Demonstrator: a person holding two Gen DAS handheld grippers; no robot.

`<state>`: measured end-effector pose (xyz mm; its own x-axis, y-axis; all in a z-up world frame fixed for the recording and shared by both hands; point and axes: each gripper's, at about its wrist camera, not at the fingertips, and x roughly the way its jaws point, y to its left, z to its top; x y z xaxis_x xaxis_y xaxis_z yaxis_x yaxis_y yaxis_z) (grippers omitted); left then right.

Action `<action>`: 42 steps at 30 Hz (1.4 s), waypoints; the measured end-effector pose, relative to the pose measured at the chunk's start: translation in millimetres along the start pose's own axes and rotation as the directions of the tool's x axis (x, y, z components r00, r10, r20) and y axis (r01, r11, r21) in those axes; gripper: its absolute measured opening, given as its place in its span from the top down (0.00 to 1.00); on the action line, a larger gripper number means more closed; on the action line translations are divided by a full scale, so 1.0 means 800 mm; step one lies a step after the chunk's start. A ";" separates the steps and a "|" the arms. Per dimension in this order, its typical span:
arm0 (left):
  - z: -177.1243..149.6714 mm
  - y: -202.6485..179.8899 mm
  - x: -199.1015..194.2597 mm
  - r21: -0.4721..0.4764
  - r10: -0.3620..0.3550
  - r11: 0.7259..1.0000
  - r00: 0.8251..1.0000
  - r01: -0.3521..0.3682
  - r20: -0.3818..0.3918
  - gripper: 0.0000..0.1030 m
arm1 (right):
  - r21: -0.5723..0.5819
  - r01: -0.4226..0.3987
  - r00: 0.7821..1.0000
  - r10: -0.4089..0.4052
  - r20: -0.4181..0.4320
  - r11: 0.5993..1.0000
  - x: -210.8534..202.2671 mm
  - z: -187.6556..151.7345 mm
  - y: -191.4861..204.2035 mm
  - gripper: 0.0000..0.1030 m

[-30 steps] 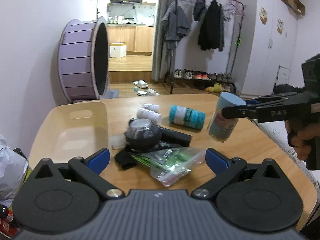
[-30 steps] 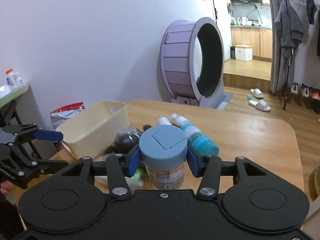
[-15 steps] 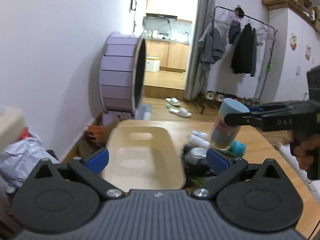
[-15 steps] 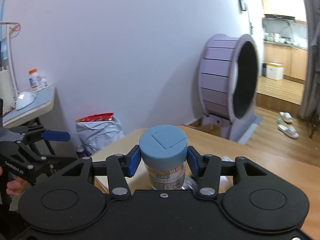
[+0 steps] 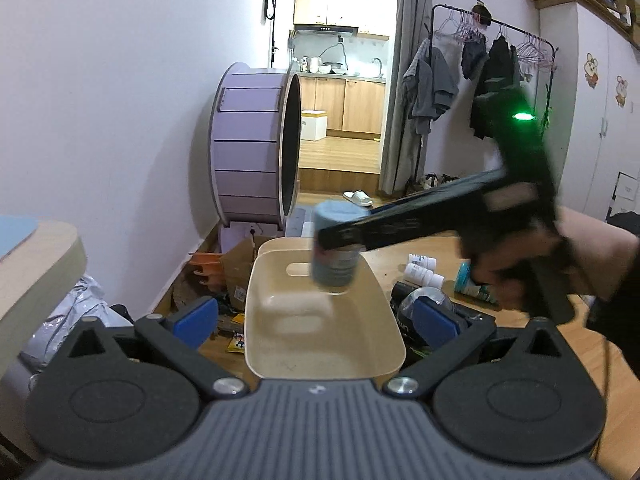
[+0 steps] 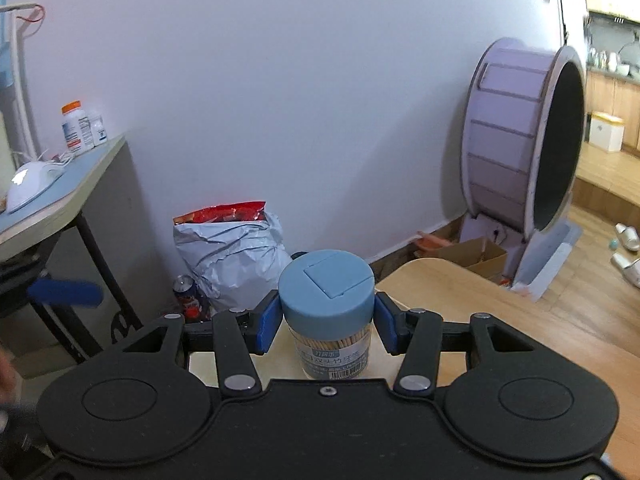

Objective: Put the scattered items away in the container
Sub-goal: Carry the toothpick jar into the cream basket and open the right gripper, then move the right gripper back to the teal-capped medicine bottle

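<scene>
Right gripper (image 6: 326,328): clamped on blue-lidded toothpick jar (image 6: 329,312), held above cream bin (image 5: 320,320). Left gripper (image 5: 316,320): jaws spread, empty.

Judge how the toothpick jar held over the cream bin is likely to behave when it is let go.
The toothpick jar, gripped at its blue lid by the right gripper, looks stiff and probably light. Tall and narrow, it may tip on landing in the cream bin. Being round, it would likely roll if it falls over.
</scene>
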<state>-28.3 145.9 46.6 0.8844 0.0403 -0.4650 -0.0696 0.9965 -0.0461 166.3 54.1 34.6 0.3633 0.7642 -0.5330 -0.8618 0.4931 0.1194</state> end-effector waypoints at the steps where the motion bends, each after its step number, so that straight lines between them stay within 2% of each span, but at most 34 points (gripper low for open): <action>1: 0.000 0.002 0.001 -0.003 0.000 1.000 1.000 0.000 -0.001 0.00 | 0.000 -0.003 1.000 0.003 -0.010 1.000 0.008 0.002 0.002 0.53; 8: -0.003 0.012 0.005 -0.020 0.002 1.000 1.000 -0.002 -0.008 0.00 | -0.028 0.006 0.996 -0.009 -0.092 1.000 0.073 0.010 0.006 0.53; 13: -0.004 0.014 0.006 -0.027 0.005 1.000 1.000 -0.005 -0.011 0.00 | -0.029 0.024 0.994 -0.027 -0.108 0.999 0.099 0.012 0.007 0.51; 15: -0.005 0.014 0.005 -0.025 0.003 1.000 1.000 -0.003 -0.010 0.00 | -0.032 0.033 0.994 -0.036 -0.099 0.999 0.104 0.013 0.009 0.43; 16: -0.005 0.013 0.005 -0.024 0.003 1.000 1.000 -0.003 -0.009 0.00 | -0.038 0.042 0.995 -0.045 -0.084 0.998 0.102 0.013 0.011 0.32; 19: -0.006 0.012 0.004 -0.020 -0.001 1.000 1.000 0.001 -0.008 0.00 | -0.063 0.048 0.996 -0.052 -0.068 0.997 0.098 0.016 0.015 0.30; 23: -0.007 0.011 0.003 -0.024 -0.016 1.000 1.000 0.016 -0.005 0.00 | -0.061 0.052 0.997 -0.055 -0.046 0.997 0.068 0.016 0.013 0.30; 32: -0.011 -0.012 0.007 -0.010 -0.099 0.995 0.995 0.099 -0.014 0.00 | -0.034 0.133 0.991 -0.132 0.026 0.991 -0.068 -0.027 -0.004 0.26; 37: -0.018 -0.036 0.018 0.014 -0.136 0.991 0.990 0.136 -0.032 0.00 | 0.039 0.212 0.975 -0.214 0.064 0.976 -0.147 -0.069 -0.020 0.25; 42: -0.021 -0.053 0.026 0.007 -0.193 0.981 0.981 0.193 -0.033 0.00 | 0.074 0.279 0.957 -0.284 0.065 0.957 -0.179 -0.105 -0.032 0.24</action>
<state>-14.8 103.4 23.7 0.8656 -0.1553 -0.4760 0.1058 0.9860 -0.1292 107.0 -102.6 37.6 0.6155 0.6177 -0.4896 -0.6972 0.7164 0.0275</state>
